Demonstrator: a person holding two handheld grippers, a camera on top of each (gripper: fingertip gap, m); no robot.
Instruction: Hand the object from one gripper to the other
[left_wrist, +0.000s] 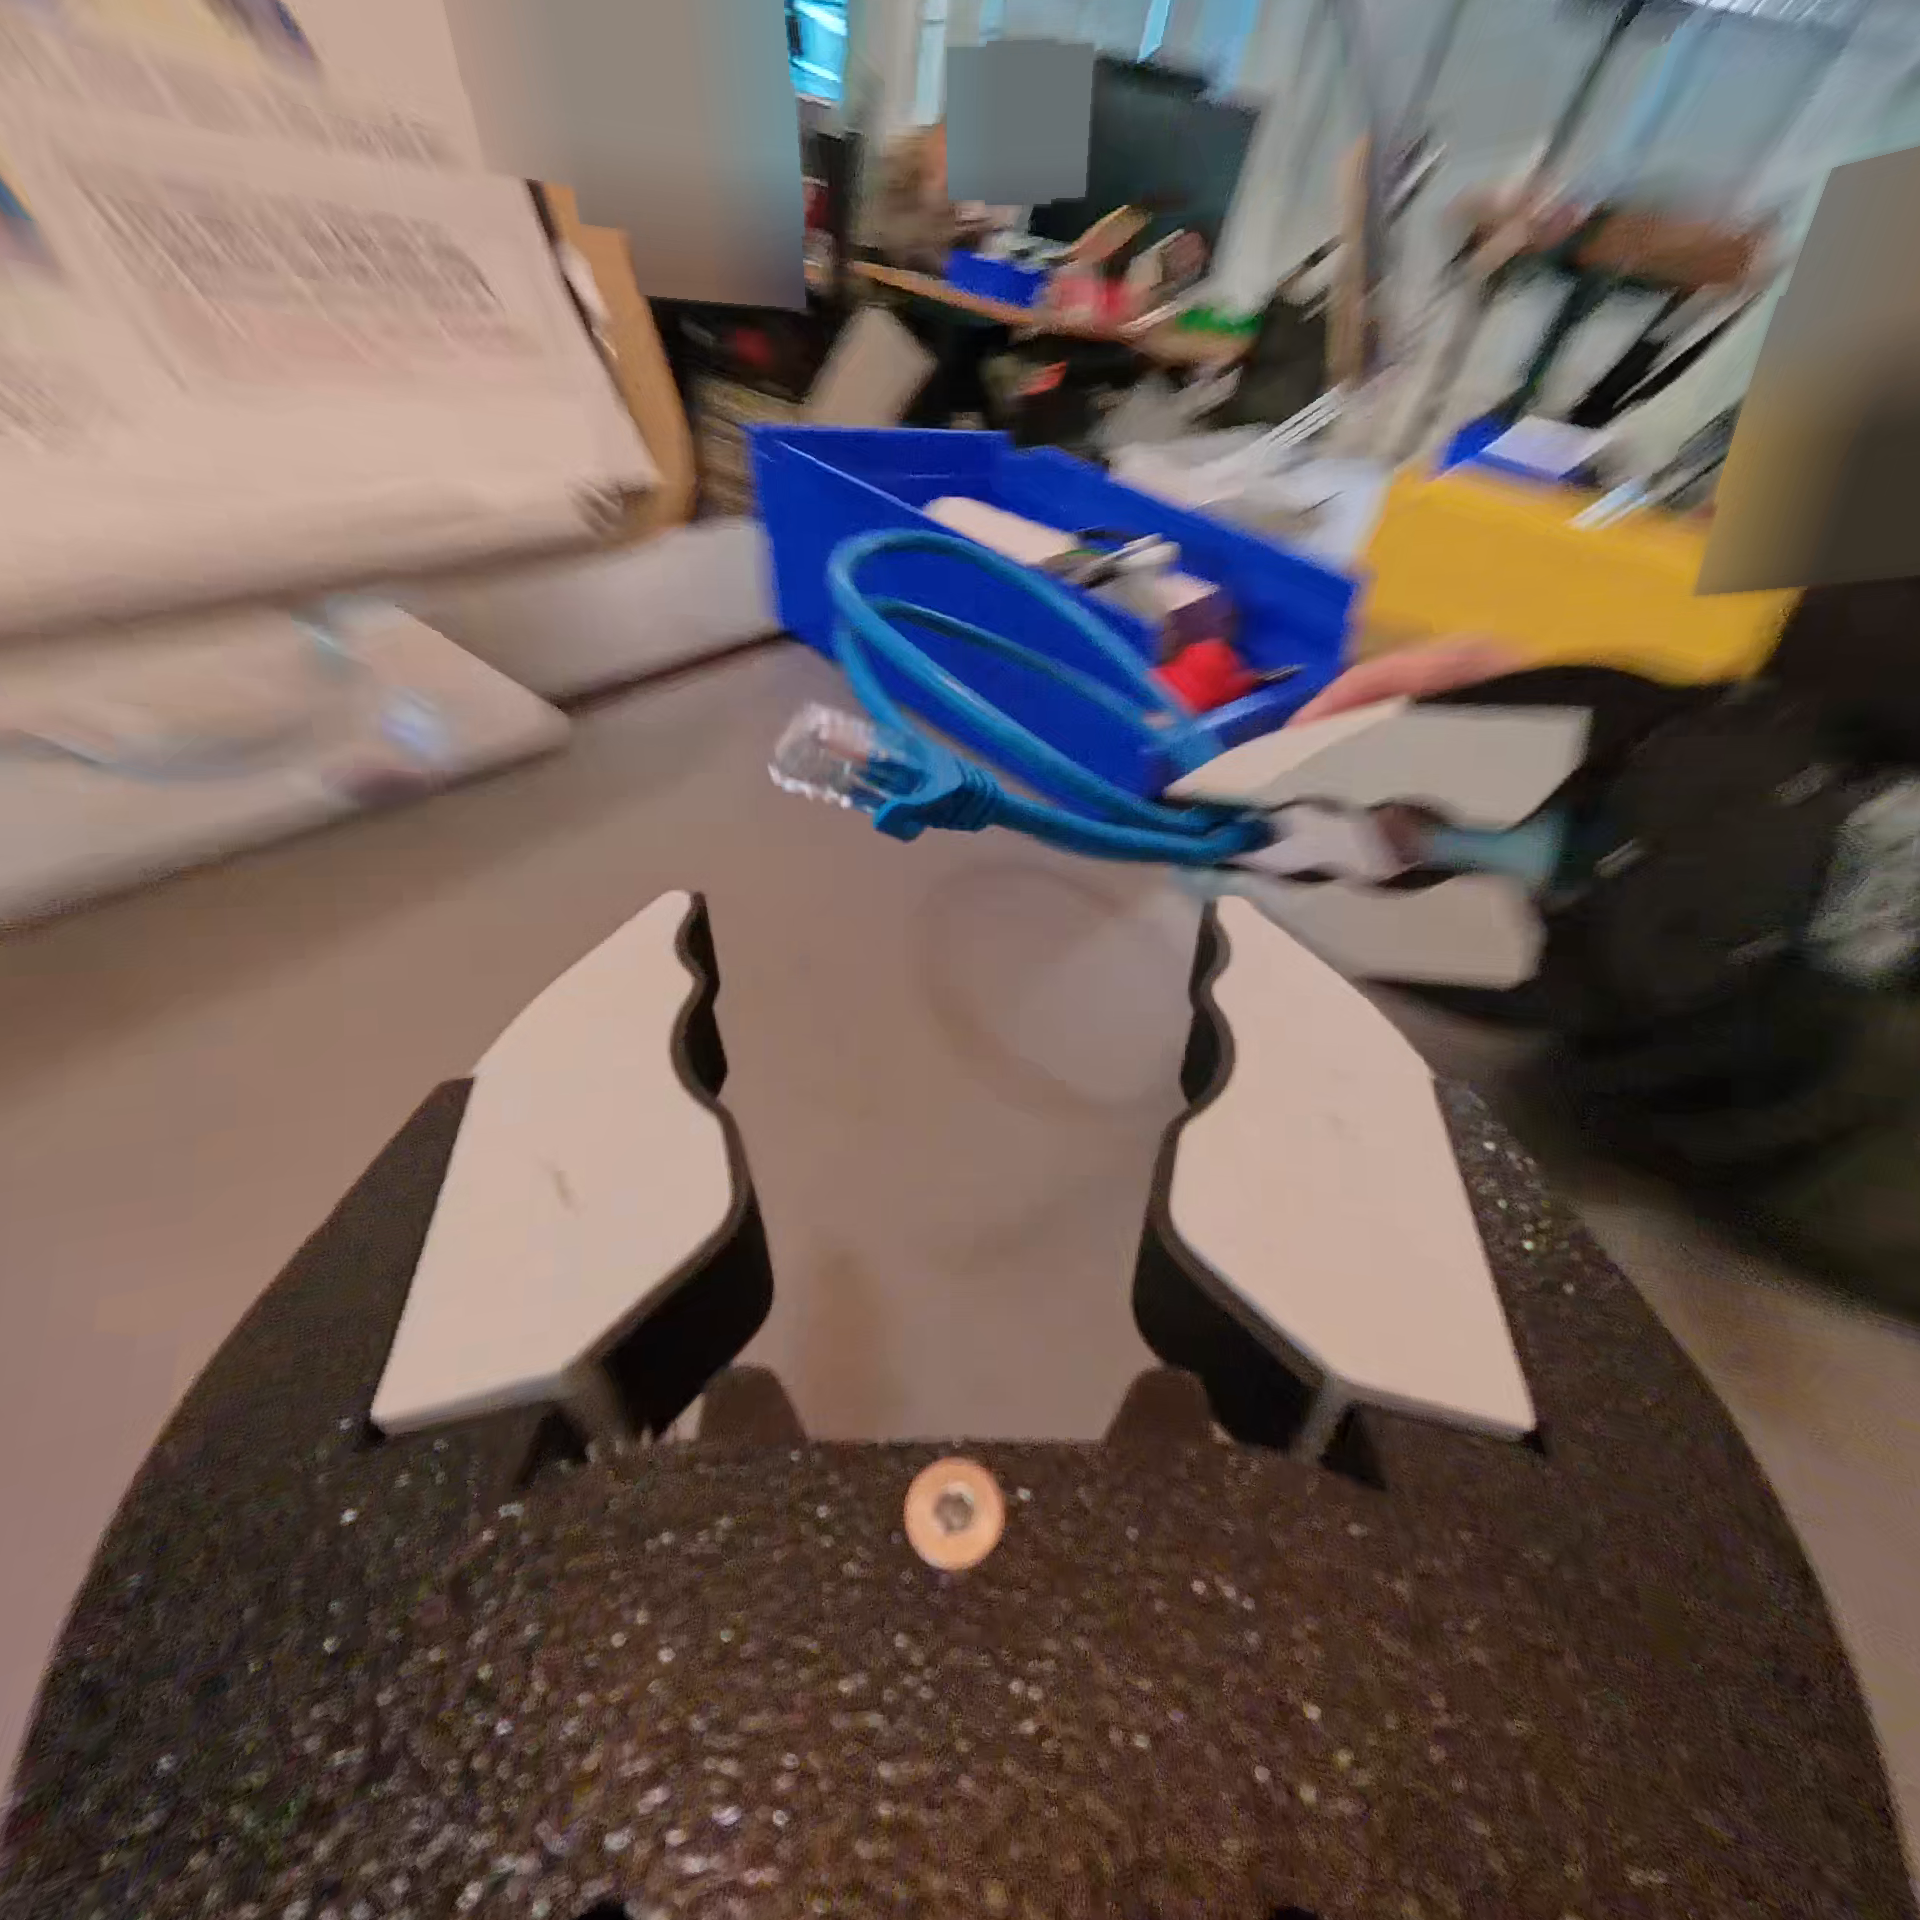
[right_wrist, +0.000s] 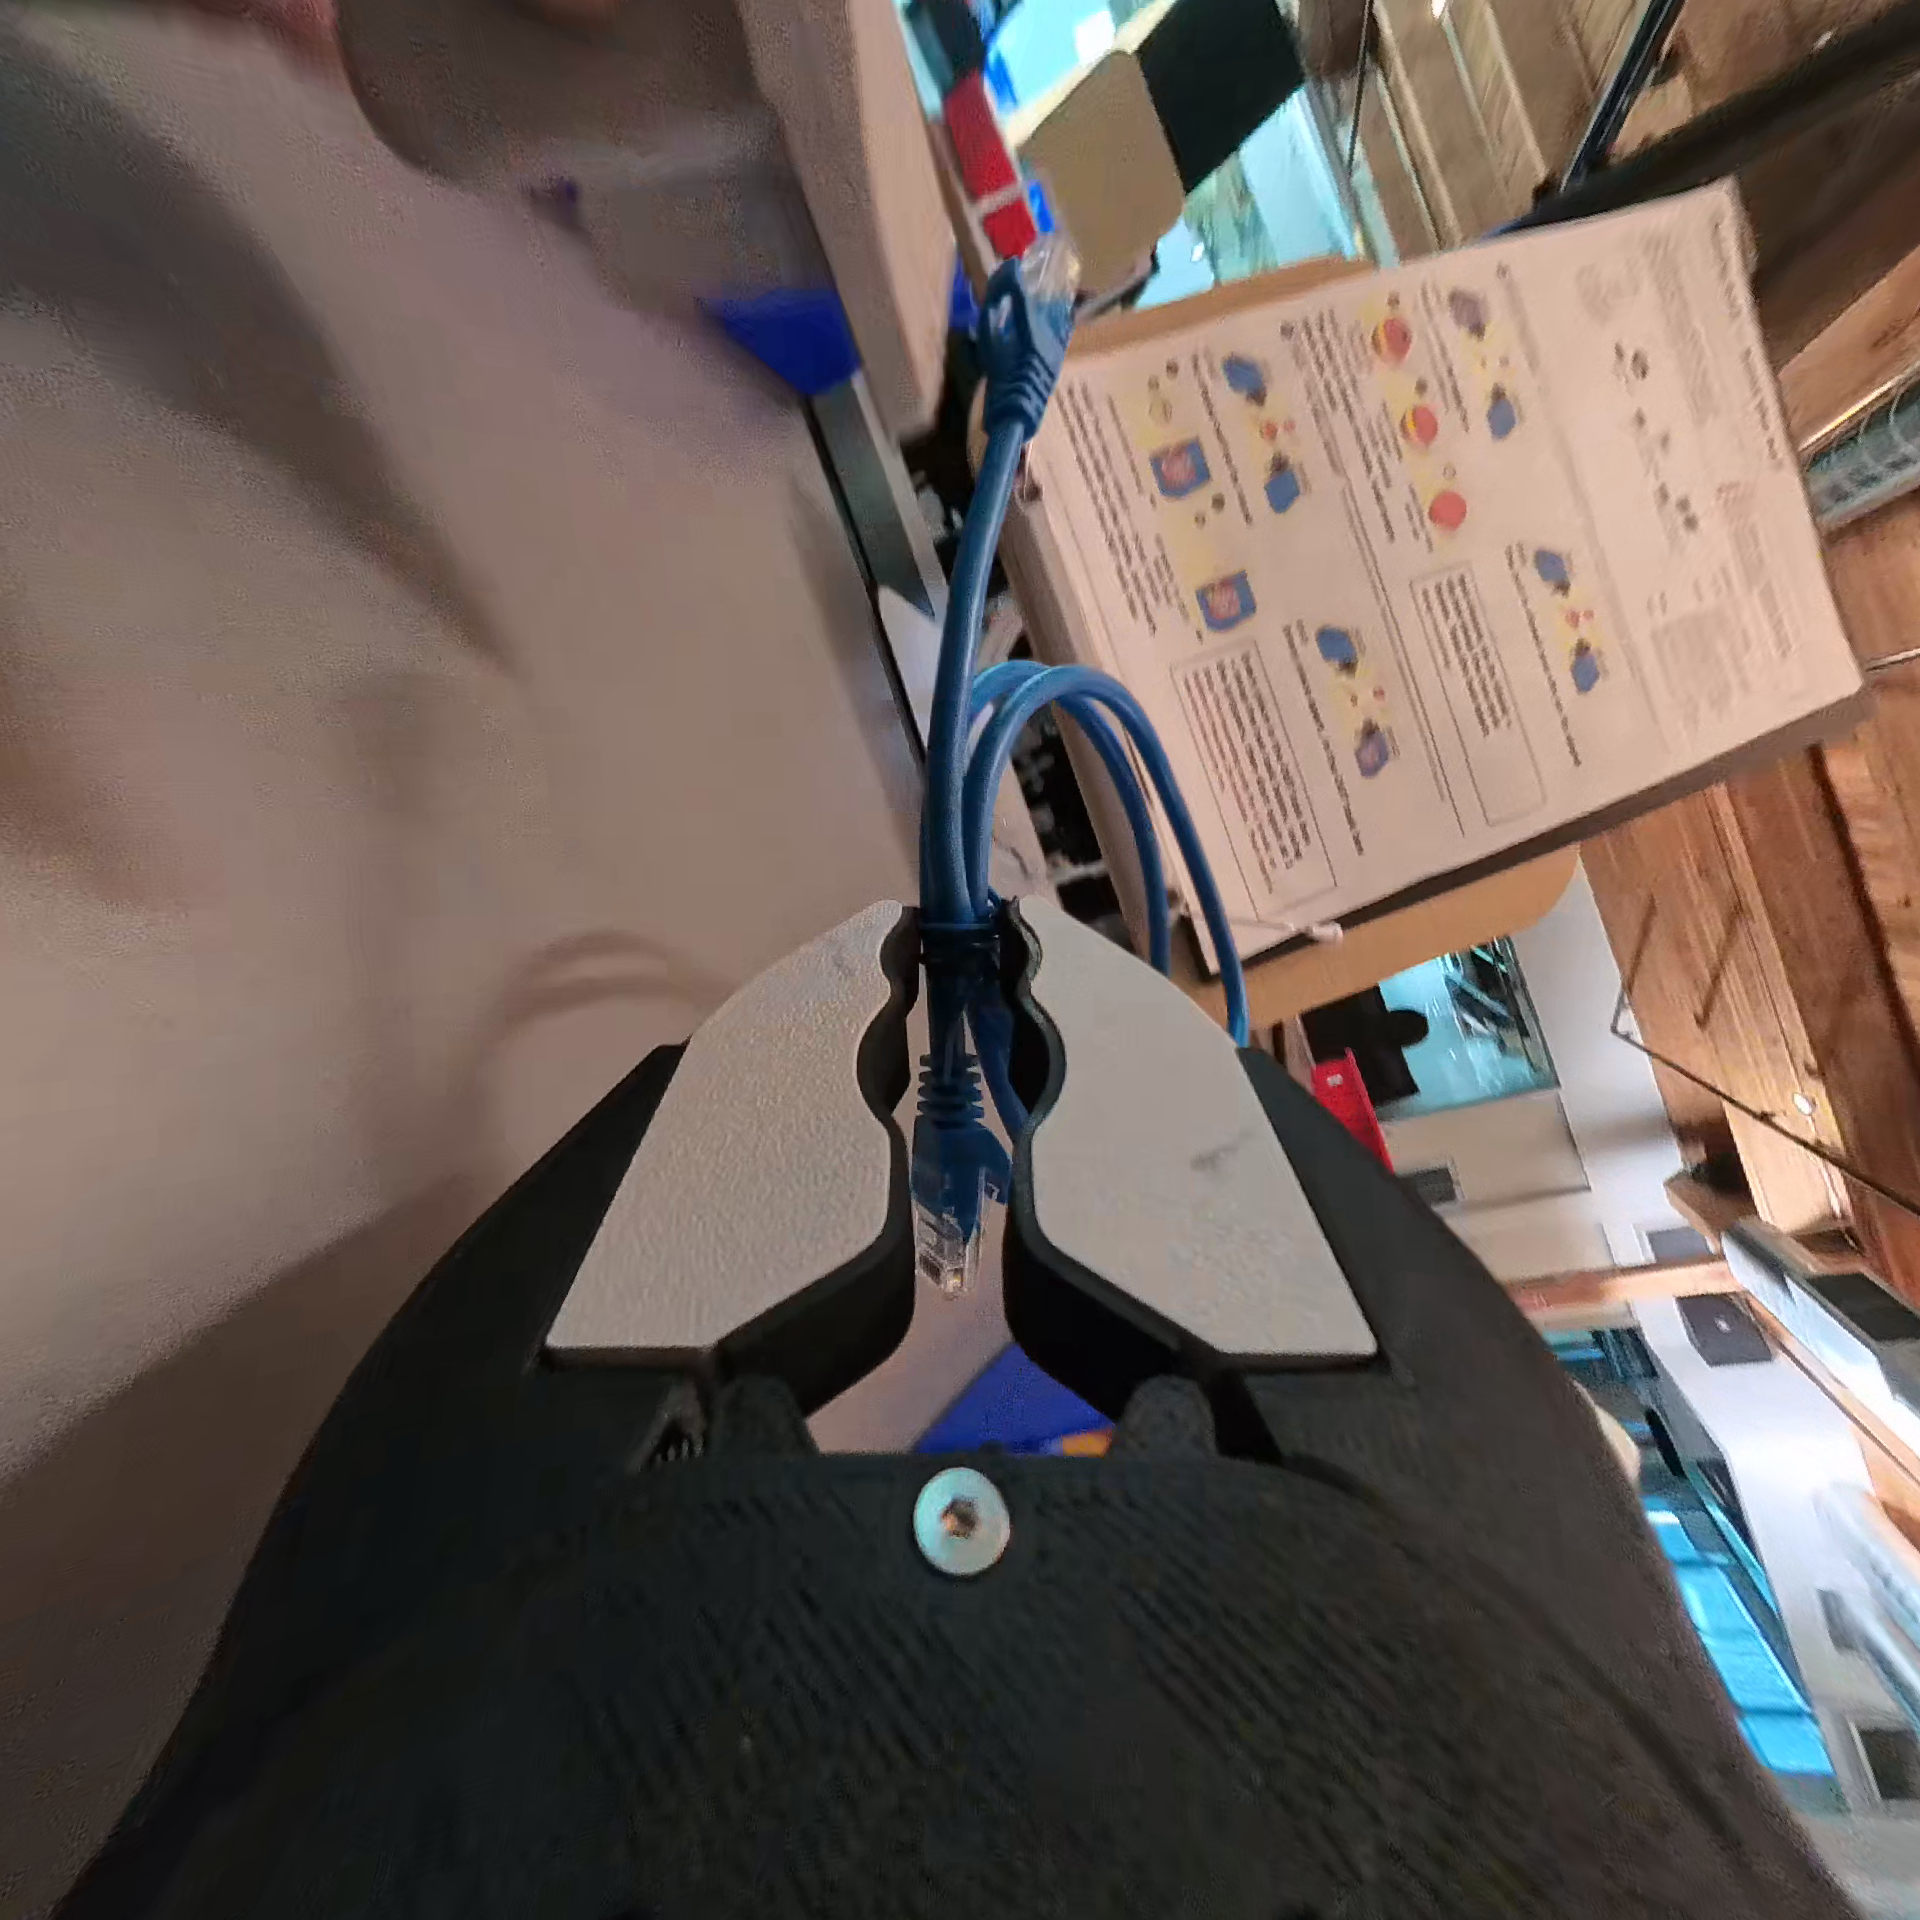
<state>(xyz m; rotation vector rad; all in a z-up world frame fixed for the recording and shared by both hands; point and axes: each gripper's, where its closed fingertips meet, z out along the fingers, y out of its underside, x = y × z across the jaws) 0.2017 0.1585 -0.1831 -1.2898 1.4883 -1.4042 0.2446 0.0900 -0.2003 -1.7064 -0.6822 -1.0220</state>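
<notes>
A coiled blue network cable (right_wrist: 961, 727) with clear plugs is clamped at its tied bundle between the fingertips of my right gripper (right_wrist: 958, 925), which is shut on it. One plug hangs back between the jaws; the other plug sticks out far ahead. In the left wrist view the same cable (left_wrist: 997, 727) hangs in the air, held by the right gripper (left_wrist: 1236, 821) coming in from the right. My left gripper (left_wrist: 951, 914) is open and empty, just below and short of the cable's loop and plug.
A blue bin (left_wrist: 1039, 582) with small parts and a yellow bin (left_wrist: 1538, 582) stand behind the cable on the grey table (left_wrist: 312, 1039). White printed sheets on cardboard (left_wrist: 291, 343) lean at the left; they also show in the right wrist view (right_wrist: 1455, 540).
</notes>
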